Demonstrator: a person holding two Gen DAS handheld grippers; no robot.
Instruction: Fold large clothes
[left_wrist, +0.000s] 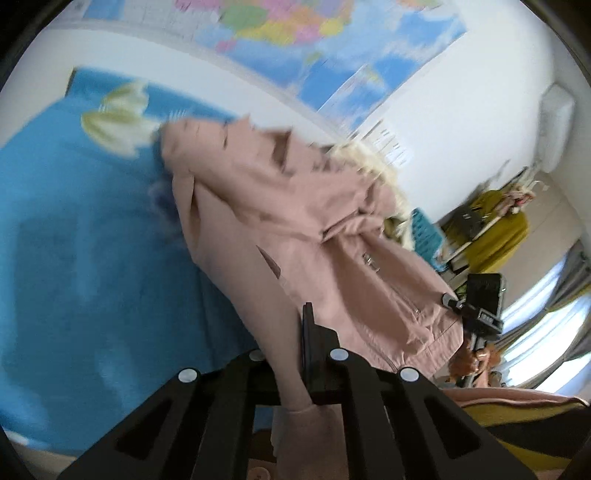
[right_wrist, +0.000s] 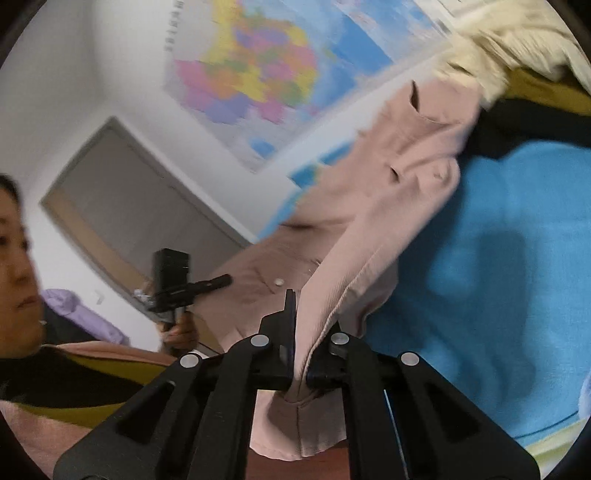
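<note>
A large pink jacket (left_wrist: 280, 221) with a cream fur trim (left_wrist: 373, 162) hangs in the air above a blue blanket (left_wrist: 85, 236). My left gripper (left_wrist: 295, 332) is shut on a pink sleeve of it. My right gripper (right_wrist: 299, 325) is shut on another edge of the same pink jacket (right_wrist: 388, 177), which stretches up to the fur trim (right_wrist: 509, 40). Both views are blurred. The right gripper shows in the left wrist view (left_wrist: 480, 299), and the left gripper shows in the right wrist view (right_wrist: 177, 288), each held by a hand.
The blue blanket (right_wrist: 498, 277) covers the surface below. A coloured map (right_wrist: 266, 74) hangs on the white wall. A rack with a yellow garment (left_wrist: 495, 229) and a teal basket (left_wrist: 424, 236) stand at the right. A grey door (right_wrist: 122, 206) is behind the person.
</note>
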